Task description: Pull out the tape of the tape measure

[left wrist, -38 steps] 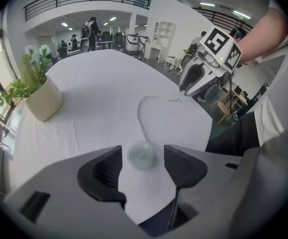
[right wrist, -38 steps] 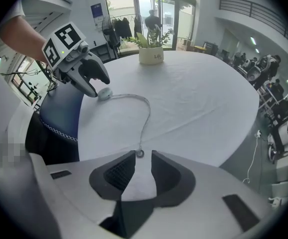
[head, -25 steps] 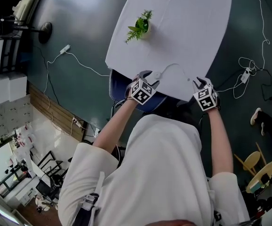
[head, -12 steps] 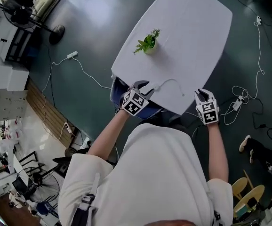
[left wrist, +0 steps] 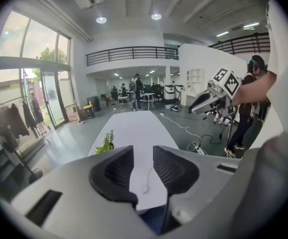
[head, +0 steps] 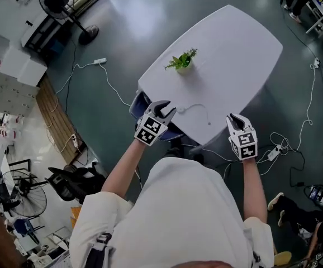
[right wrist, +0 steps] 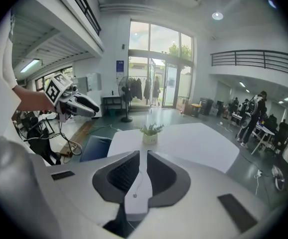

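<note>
Head view: both jaws are empty, our left gripper [head: 166, 108] half-spread and just closing, our right gripper [head: 234, 118] a slit apart; the small round white tape measure [head: 179, 110] lies below, just ahead of the left jaws, so we should lower squarely before pinching.

Head view high, steeply down; gripper views forward, share table [head: 240, 49].
</note>
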### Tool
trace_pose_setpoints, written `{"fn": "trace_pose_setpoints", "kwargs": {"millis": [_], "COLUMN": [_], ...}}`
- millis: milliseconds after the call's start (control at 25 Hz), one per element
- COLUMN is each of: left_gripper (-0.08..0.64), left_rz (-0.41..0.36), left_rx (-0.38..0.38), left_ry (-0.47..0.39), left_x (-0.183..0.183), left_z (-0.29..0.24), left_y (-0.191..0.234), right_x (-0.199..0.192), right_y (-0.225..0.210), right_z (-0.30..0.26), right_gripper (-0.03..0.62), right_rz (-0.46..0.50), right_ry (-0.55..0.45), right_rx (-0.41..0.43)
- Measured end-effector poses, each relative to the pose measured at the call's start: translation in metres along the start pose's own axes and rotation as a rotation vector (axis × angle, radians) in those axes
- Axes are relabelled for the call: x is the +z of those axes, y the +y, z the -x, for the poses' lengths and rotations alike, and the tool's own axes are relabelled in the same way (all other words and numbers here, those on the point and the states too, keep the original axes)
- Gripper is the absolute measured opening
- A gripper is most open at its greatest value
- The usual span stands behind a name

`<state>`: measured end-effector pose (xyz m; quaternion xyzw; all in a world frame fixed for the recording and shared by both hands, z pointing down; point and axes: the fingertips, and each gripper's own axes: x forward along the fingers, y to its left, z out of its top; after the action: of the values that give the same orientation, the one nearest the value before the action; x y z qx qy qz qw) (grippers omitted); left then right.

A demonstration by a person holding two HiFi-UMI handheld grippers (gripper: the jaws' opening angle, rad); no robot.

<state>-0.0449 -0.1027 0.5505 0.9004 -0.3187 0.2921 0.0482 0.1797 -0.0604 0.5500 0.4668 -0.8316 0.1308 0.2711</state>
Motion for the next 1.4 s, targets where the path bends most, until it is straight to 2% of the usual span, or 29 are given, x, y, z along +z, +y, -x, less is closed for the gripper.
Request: {"fn": "trace_pose_setpoints", "kwargs": {"millis": [120,240,400,600,960,1120,1400], "left_gripper": [0.109,0.086,0.032,0.015,0.008,0.008,0.008], "left_rz": [0.035,0.089,0.135,0.148,0.123,0.132,0.148], "left_rx": [0.084,0.139,0.177,0.213,0.195,0.173,0.138], "left_ry": [-0.048,-0.057,-0.086,-0.097,-0.151,-0.182,-0.219], "left_x": [0.016,0.016,0.017,0.014,0.018,0.024,0.027], "left_z": [0.02,0.044,0.072,0.092,0.115,0.12,0.13], "left_y": [-0.008,-0.019,-0.037,-0.051,-0.044,-0.038,-0.025], "right_x": [0.013,0.021,0.032,0.037,0.05,0.059,0.082], "right_y": [-0.005,-0.003,0.001,0.006,0.034,0.046,0.066], "right_z": [0.02,0.038,0.059,0.07,0.075,0.078,0.076], "right_gripper": [0.06,0.054,0.044,0.041,0.04,0.04,0.038], "right_rz": [0.009,0.014,0.024,0.026,0.067,0.051,0.092], "right_ry": [-0.059,-0.111,-0.165,-0.196,-0.218,-0.227,-0.251], "right_rx": [0.03,0.058,0.096,0.125,0.127,0.107,0.083]}}
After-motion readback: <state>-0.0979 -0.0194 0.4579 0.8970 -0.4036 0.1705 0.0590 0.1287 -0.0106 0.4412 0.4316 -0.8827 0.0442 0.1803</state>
